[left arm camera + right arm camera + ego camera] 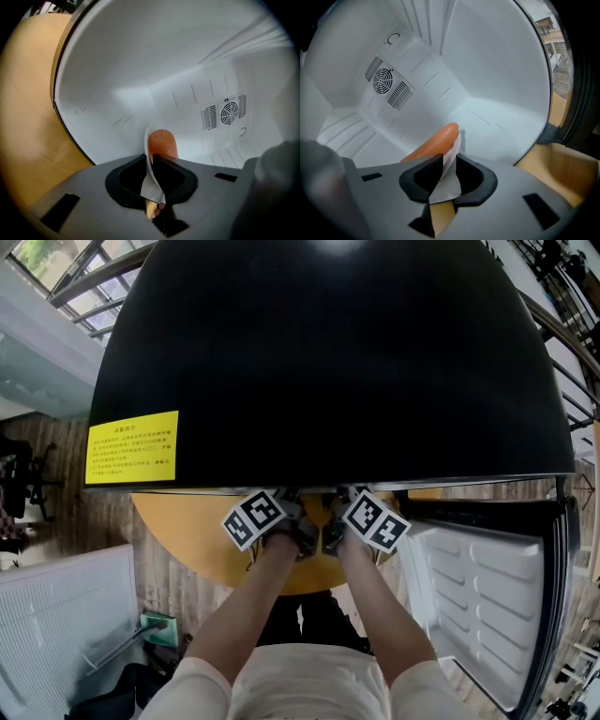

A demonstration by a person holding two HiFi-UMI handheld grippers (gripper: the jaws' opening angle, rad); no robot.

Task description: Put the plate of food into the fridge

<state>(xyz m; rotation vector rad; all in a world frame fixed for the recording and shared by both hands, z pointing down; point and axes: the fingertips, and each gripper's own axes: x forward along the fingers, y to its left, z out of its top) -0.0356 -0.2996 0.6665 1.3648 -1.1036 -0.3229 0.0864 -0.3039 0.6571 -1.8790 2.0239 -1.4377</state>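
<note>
Clenching the thin white plate (151, 187) by its rim, left gripper (151, 159) and right gripper (449, 159) hold it (smooth orange food piece (433, 143) at 12 o'clock) inside the white fridge (497, 70).

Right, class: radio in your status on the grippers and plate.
Left gripper shut on plate rim; right gripper likewise. Plate with sausage at fridge mouth, door open. No obstacle seen.
</note>
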